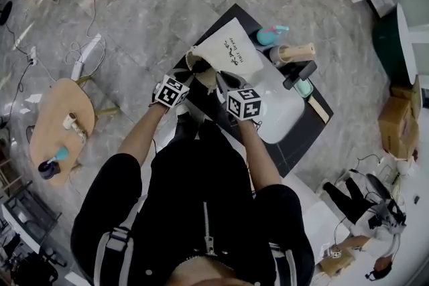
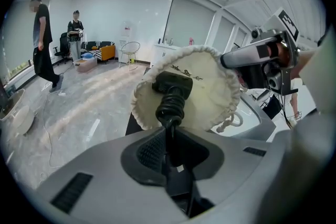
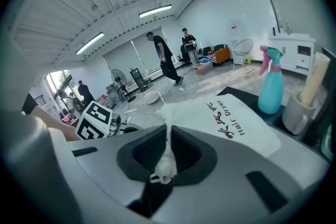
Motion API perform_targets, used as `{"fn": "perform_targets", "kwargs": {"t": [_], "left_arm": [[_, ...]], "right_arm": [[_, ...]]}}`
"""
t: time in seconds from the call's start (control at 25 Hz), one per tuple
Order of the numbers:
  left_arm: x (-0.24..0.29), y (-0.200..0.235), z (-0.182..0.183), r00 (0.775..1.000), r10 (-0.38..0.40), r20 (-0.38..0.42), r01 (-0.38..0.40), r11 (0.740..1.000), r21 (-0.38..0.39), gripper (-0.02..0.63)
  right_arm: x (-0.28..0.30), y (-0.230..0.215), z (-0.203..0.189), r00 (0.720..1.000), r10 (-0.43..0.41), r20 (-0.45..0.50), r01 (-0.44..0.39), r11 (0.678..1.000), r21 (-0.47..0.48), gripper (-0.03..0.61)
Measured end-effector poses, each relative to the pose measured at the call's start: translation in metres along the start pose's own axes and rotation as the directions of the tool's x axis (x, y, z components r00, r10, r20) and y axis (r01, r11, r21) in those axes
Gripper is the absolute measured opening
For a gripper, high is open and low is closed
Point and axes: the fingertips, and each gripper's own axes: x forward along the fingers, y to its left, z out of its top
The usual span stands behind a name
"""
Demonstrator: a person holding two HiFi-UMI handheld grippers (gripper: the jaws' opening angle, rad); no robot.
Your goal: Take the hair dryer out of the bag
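At desk's (image 1: pixel 298 147) near edge: left tool (image 2: pixel 169 139) clamped on hair dryer cord (image 2: pixel 170 107), apparently for extraction; right tool (image 3: pixel 168 141) pinching bag rim (image 3: pixel 172 112) as anchor.

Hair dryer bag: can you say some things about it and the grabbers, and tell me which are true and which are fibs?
1. The left gripper is shut on the black cord coming out of the bag. True.
2. The right gripper holds the spray bottle. False: it pinches the bag's white cloth; the bottle stands untouched beyond the bag.
3. The bag is black. False: it is white with printed writing.
4. The bag lies on a black table. True.
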Motion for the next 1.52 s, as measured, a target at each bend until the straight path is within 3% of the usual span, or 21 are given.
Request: {"fn": "perform_targets", "kwargs": {"t": [0.68,1.28,1.52], "left_arm": [[-0.039,0.0,-0.036,1.0,0.024,-0.004,-0.024,0.998,-0.066,0.071],[-0.046,0.006,-0.061,0.997,0.041,-0.058,-0.044,0.998,-0.05,0.072],[-0.05,0.008,-0.05,0.998,0.025,-0.051,-0.028,0.998,-0.049,0.169]], "right_arm": [[0.004,0.004,-0.011,0.999,0.017,-0.036,-0.018,1.0,-0.021,0.04],[0.004,-0.001,-0.02,0.998,0.026,-0.054,-0.027,0.999,-0.028,0.04],[0.003,0.001,-0.02,0.998,0.035,-0.052,-0.036,0.999,-0.029,0.04]]}}
